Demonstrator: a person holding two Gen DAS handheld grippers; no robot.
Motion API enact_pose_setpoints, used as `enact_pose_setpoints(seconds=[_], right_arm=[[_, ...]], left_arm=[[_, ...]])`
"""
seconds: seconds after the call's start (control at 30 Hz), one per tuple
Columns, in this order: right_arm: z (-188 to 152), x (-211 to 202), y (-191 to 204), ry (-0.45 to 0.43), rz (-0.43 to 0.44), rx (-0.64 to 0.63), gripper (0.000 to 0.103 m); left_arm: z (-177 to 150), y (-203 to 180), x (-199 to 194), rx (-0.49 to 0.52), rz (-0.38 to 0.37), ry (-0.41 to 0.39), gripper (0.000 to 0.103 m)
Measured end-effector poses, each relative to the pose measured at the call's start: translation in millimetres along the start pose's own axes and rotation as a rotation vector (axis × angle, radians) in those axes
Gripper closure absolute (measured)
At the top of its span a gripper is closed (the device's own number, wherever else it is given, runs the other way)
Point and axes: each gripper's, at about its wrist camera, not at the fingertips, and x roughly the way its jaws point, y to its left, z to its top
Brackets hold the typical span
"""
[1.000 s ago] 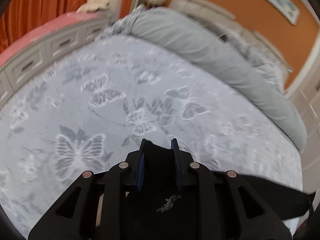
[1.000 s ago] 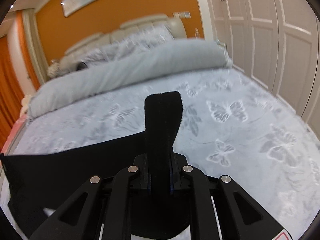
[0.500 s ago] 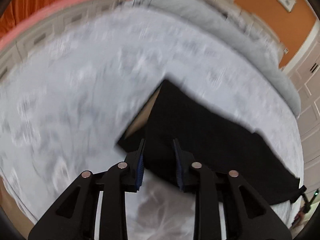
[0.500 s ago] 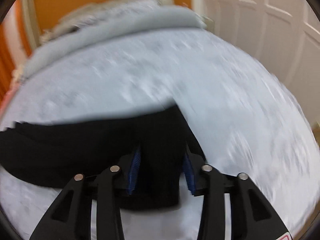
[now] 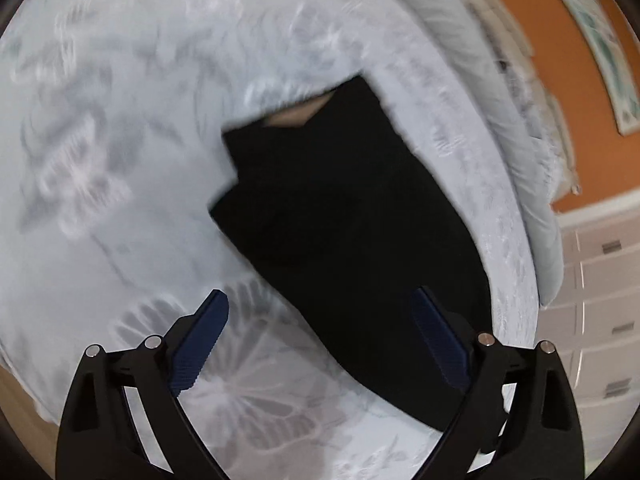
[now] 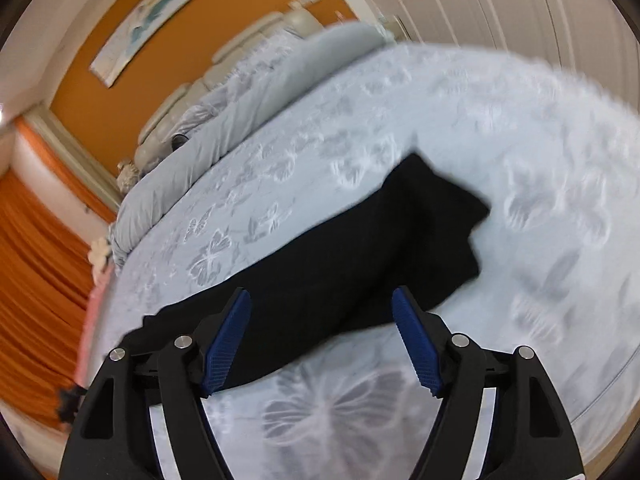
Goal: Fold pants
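Black pants [image 5: 340, 216] lie flat on the pale butterfly-print bedspread [image 5: 100, 208]. In the left wrist view one end has an opening with a tan lining at the far edge. My left gripper [image 5: 320, 344] is open and empty above the near part of the pants. In the right wrist view the pants [image 6: 360, 248] stretch from lower left to a squared end at the right. My right gripper [image 6: 322, 340] is open and empty, held above the near edge of the fabric.
A rolled grey duvet [image 6: 224, 120] and pillows lie along the headboard under an orange wall. Orange curtains [image 6: 32, 280] hang at the left in the right wrist view. White wardrobe doors [image 6: 500, 4] and drawers [image 5: 600, 280] stand beside the bed.
Both grippers let go of the pants and opened wide. The pants went from held up to lying on the bed, and both grippers pulled back above them.
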Motion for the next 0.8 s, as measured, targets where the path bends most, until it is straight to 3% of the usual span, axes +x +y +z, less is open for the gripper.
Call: enact_pose_setpoints(seconds=[0.1,0.23,0.37,0.4,0.43,0.47,0.5,0.57,0.63,0.67,0.73,0.8], right_arm=[[0,6,-11,0.005,-0.033,0.112,0.032],[6,21,-11,0.034,-0.013,0.189,0.032],[19,56,-2,0.069,-0.144,0.152,0.032],[22,67,-5,0.076,-0.165,0.158,0.040],[25,83,-9,0.089,-0.168,0.161,0.060],[27,96,-13,0.107,-0.167,0.163,0.095],[28,98,-16,0.104,-0.163,0.170,0.098],[41,75,-1,-0.007,-0.022,0.167,0.098],[57,28,25,-0.160,0.183,0.083,0.099],[63,6,35,-0.225,0.240,0.038,0.099],[65,1,30,-0.247,0.241,0.017,0.099],[59,28,-3,-0.179,0.177,0.100,0.099]], left_arm=[[-4,3,19,-0.083,0.011,0.048,0.018],[-4,-3,24,-0.075,0.024,-0.001,0.019],[-1,-10,25,-0.011,0.038,-0.023,0.025],[1,-12,26,0.000,0.032,-0.019,0.036],[3,-13,26,0.012,0.028,-0.016,0.044],[7,-16,28,0.036,0.025,-0.005,0.059],[9,-11,28,0.042,0.023,-0.001,0.071],[11,-4,26,0.025,-0.008,0.008,0.077],[15,-2,24,0.020,-0.040,0.008,0.079],[18,-3,23,0.030,-0.040,0.005,0.079],[20,-5,26,0.049,-0.028,0.005,0.079],[19,-5,30,0.061,-0.008,0.009,0.079]])
